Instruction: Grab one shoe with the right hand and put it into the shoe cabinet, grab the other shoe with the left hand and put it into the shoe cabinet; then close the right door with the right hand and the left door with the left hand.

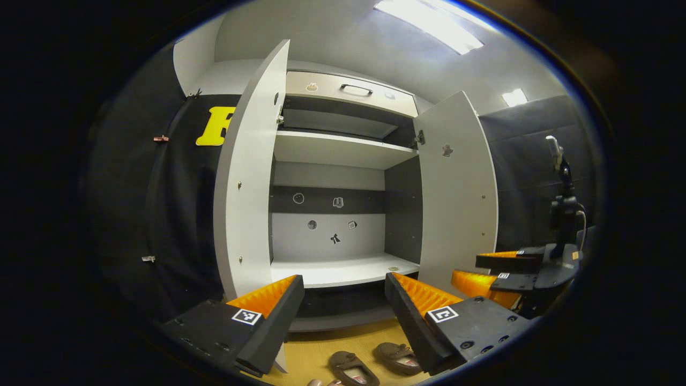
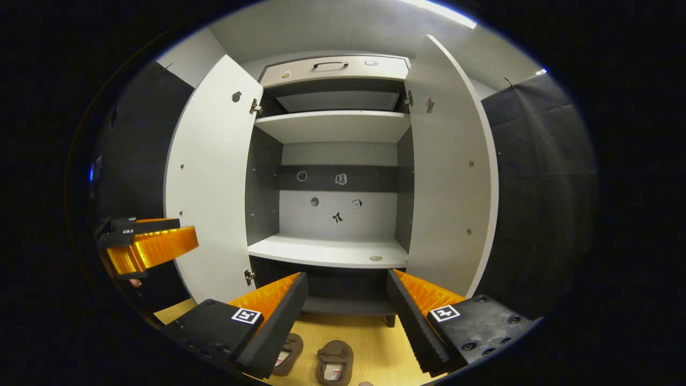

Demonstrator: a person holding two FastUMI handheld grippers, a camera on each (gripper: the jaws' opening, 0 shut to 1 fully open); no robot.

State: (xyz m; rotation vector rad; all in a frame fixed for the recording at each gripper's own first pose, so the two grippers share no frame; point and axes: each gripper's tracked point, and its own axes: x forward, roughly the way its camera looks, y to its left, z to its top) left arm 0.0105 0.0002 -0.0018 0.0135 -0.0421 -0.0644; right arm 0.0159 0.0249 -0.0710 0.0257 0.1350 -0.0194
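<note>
Left gripper (image 1: 343,311): fingers spread wide, grasping nothing, held in front of the cabinet; it also shows at the left edge of the right gripper view.
Right gripper (image 2: 347,308): fingers released and empty, aimed at the cabinet opening; it shows at the right of the left gripper view.
Shoes: two brown shoes side by side on the wooden floor (image 2: 370,338) just before the cabinet, one (image 2: 335,362) below the right gripper's gap, the other (image 2: 289,351) partly behind its left finger.
Left door (image 2: 211,182): swung open.
Right door (image 2: 447,177): swung open.
Cabinet (image 2: 332,249): pale shelves, the lower one bare apart from a small round mark, stickers on the back panel.
Drawer (image 2: 332,68): at the top, with a dark handle.
</note>
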